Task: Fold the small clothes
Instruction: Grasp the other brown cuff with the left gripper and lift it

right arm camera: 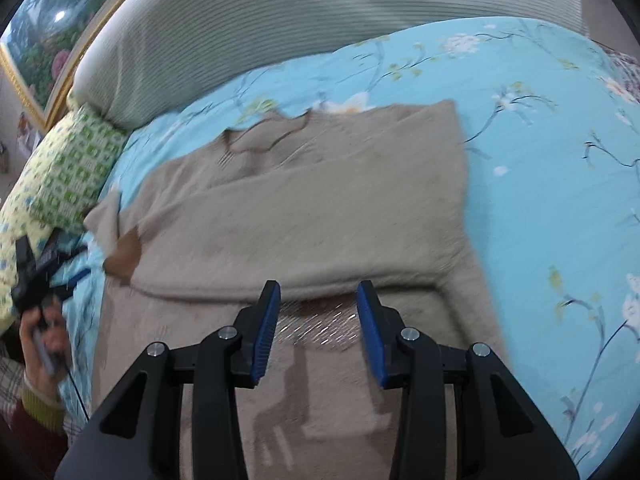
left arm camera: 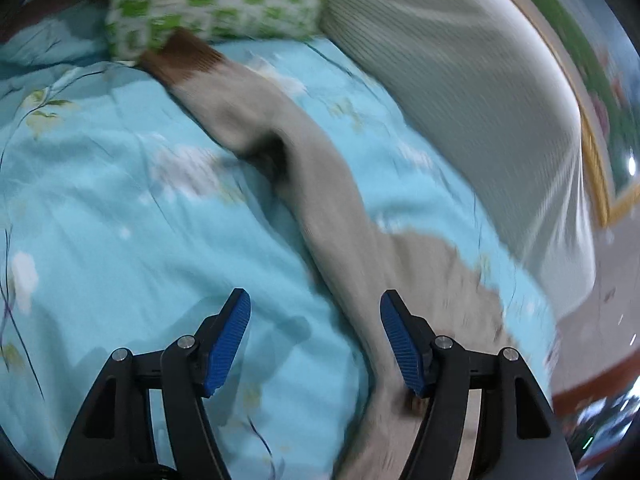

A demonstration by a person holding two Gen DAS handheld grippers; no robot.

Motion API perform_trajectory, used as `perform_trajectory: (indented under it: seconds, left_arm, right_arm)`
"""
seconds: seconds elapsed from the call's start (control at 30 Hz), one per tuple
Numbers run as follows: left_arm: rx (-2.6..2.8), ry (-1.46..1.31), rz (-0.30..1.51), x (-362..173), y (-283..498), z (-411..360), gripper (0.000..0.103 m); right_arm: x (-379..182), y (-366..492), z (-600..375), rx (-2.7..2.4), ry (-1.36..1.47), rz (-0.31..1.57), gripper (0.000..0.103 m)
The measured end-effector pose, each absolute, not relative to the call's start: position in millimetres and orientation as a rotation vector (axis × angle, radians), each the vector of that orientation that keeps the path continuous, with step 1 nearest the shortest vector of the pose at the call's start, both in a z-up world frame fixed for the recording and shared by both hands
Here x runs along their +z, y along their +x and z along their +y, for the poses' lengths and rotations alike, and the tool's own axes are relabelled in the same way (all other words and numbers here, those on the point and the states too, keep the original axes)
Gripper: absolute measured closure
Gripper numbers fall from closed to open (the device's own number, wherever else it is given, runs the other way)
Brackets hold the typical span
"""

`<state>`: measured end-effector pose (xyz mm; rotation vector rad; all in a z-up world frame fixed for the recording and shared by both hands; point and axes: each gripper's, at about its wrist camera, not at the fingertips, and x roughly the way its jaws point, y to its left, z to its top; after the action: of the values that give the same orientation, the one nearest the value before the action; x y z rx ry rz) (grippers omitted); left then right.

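A beige knit sweater [right arm camera: 304, 216] lies on the blue floral bedspread [right arm camera: 540, 200]. One sleeve is folded across its body, with a brown cuff [right arm camera: 126, 254] at the left. In the left wrist view the other sleeve [left arm camera: 316, 184] stretches away over the bed to its brown cuff [left arm camera: 180, 60] near the pillow. My left gripper [left arm camera: 316, 344] is open, just above the sleeve's near end, holding nothing. My right gripper [right arm camera: 316, 330] is open over the sweater's lower body, holding nothing. The left gripper [right arm camera: 40, 276] also shows in the right wrist view, at the far left in a hand.
A green-and-white checked pillow [left arm camera: 212, 0] lies at the head of the bed, also in the right wrist view [right arm camera: 72, 168]. A ribbed grey headboard [right arm camera: 280, 20] stands behind. A framed painting [right arm camera: 36, 32] hangs on the wall.
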<state>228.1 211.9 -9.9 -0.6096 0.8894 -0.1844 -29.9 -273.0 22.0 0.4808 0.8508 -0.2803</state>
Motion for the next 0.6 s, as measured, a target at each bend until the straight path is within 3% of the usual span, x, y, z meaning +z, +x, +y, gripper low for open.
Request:
perform_trajectory:
  seconds: [0.6]
  left_arm:
    - [-0.041,-0.957,0.796,-42,346,312,0.031]
  right_arm:
    - [13,-9,-215,-0.153,0.43,0.923,0.062]
